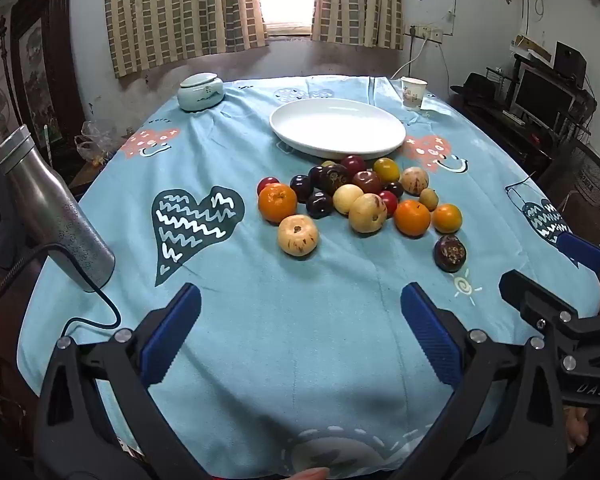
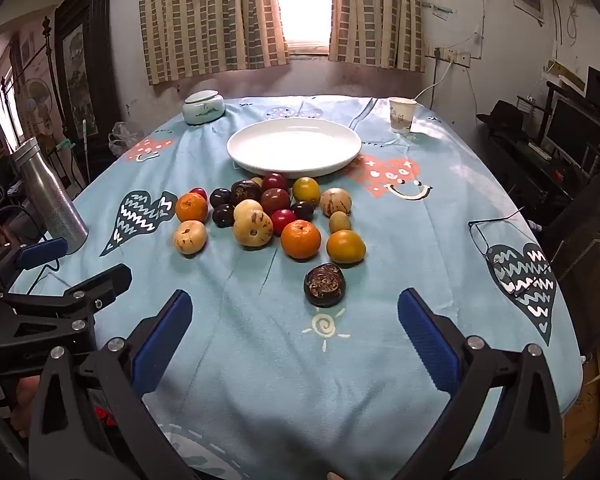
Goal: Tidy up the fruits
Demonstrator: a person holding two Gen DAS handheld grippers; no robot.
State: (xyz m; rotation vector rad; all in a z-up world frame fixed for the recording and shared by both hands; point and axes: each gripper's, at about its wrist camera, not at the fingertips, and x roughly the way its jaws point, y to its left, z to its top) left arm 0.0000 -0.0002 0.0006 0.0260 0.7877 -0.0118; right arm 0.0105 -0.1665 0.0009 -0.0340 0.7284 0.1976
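Observation:
A pile of fruit (image 1: 352, 196) (image 2: 260, 208) lies mid-table: oranges, pale speckled fruits, dark plums, red ones. An empty white plate (image 1: 337, 127) (image 2: 294, 146) stands just behind it. One dark passion fruit (image 1: 449, 253) (image 2: 325, 285) lies apart, nearest the grippers. My left gripper (image 1: 300, 300) is open and empty above the near cloth. My right gripper (image 2: 296, 312) is open and empty, just short of the passion fruit. Each gripper shows at the edge of the other's view: the right gripper (image 1: 556, 276), the left gripper (image 2: 80, 260).
A steel bottle (image 1: 48, 204) (image 2: 50, 196) with a cable stands at the left edge. A lidded ceramic jar (image 1: 200, 92) (image 2: 203, 107) and a paper cup (image 1: 413, 92) (image 2: 401, 114) stand at the back. Glasses (image 2: 500, 252) lie at the right.

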